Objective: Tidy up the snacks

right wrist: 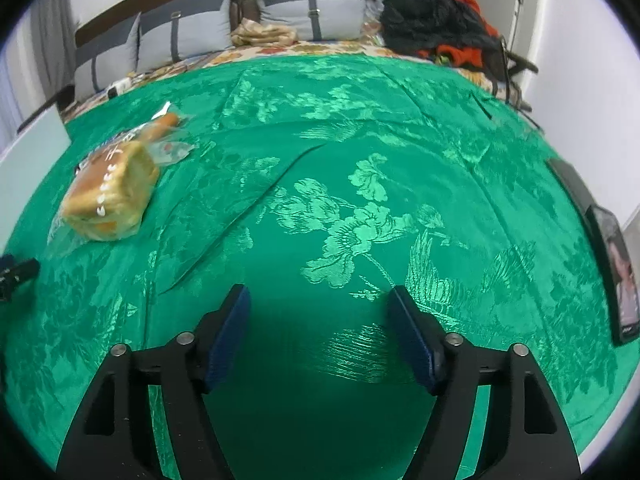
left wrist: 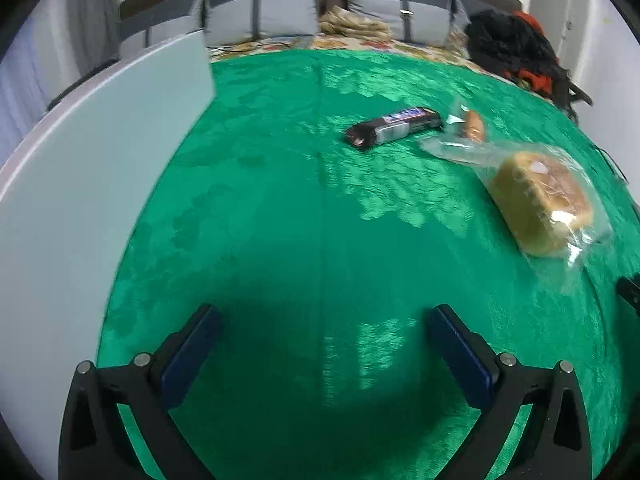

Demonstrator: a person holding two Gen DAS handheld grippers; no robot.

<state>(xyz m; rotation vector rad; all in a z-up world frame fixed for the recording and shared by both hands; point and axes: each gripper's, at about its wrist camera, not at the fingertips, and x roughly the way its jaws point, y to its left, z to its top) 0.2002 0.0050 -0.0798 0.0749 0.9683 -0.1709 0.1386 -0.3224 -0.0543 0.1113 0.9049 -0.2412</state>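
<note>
A dark chocolate bar (left wrist: 394, 125) lies on the green cloth (left wrist: 300, 208), well ahead of my left gripper (left wrist: 322, 316). To its right a small bun in clear wrap (left wrist: 473, 125) rests, and nearer, a bagged bread loaf (left wrist: 540, 204). The left gripper is open with only cloth between its blue pads. In the right wrist view the loaf (right wrist: 114, 194) and the small bun (right wrist: 164, 124) lie far left of my right gripper (right wrist: 318, 296), which is open over bare cloth (right wrist: 360, 220).
A pale flat board (left wrist: 100, 184) stands along the left side. A phone (right wrist: 618, 276) lies at the right edge of the cloth. Pillows (right wrist: 192, 36), a folded cloth (right wrist: 264, 34) and a dark heap of clothes (right wrist: 436, 24) sit behind.
</note>
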